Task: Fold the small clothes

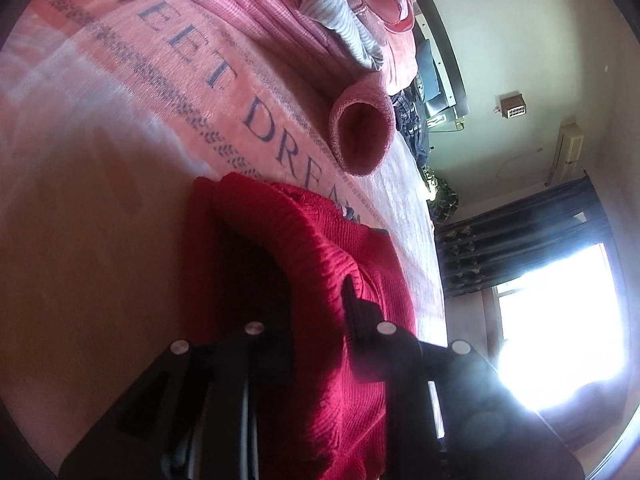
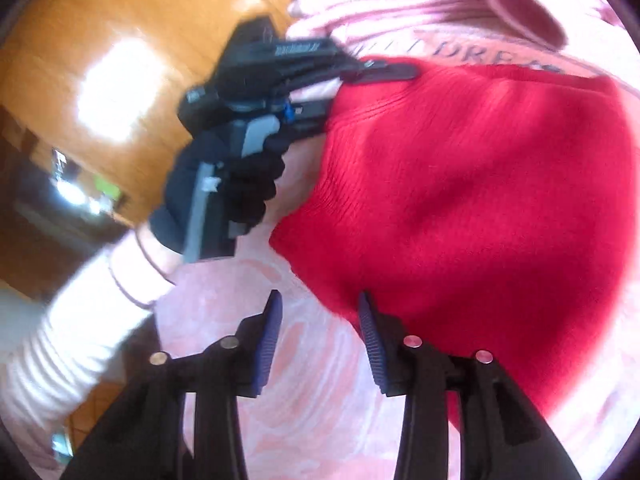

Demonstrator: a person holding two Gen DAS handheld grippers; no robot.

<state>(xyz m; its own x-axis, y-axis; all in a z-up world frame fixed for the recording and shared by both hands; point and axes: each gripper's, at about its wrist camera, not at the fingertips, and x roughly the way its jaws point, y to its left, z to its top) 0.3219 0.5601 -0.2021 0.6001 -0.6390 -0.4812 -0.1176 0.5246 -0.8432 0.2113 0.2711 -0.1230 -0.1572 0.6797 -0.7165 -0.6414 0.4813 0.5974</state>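
Bed (image 1: 100,240) covered by a pink blanket (image 1: 168,92) printed "SWEET DREAM" in dark letters; left wrist view is rolled sideways, so the bed runs up the frame. Red knit (image 2: 480,184) lies on the blanket, ribbed, bunched, one edge lifted off the bed on the left-gripper side. Behind it, farther up the bed, a pile of pink folded cloth (image 1: 256,4) with a grey striped piece (image 1: 340,12) on top. A rolled pink knit piece (image 1: 360,136) sits just beyond the red knit, open end facing the left camera, apart from it. Wooden panel (image 2: 100,32) at left of the right wrist view; curtain (image 1: 520,240) and bright window (image 1: 560,328) at right of the left wrist view. Left gripper (image 2: 352,84) held by a dark-gloved hand (image 2: 240,184), pale ribbed sleeve (image 2: 72,336) below it; its fingers (image 2: 384,70) are closed on the lifted edge of the red knit, cloth draped between and over them in the left wrist view. Right gripper (image 2: 320,336) hovers low over the blanket at the near edge of the red knit; blue-padded fingers (image 2: 268,340) stand well apart, nothing between them, right pad just beside the knit's hem. Right wrist view motion-blurred.
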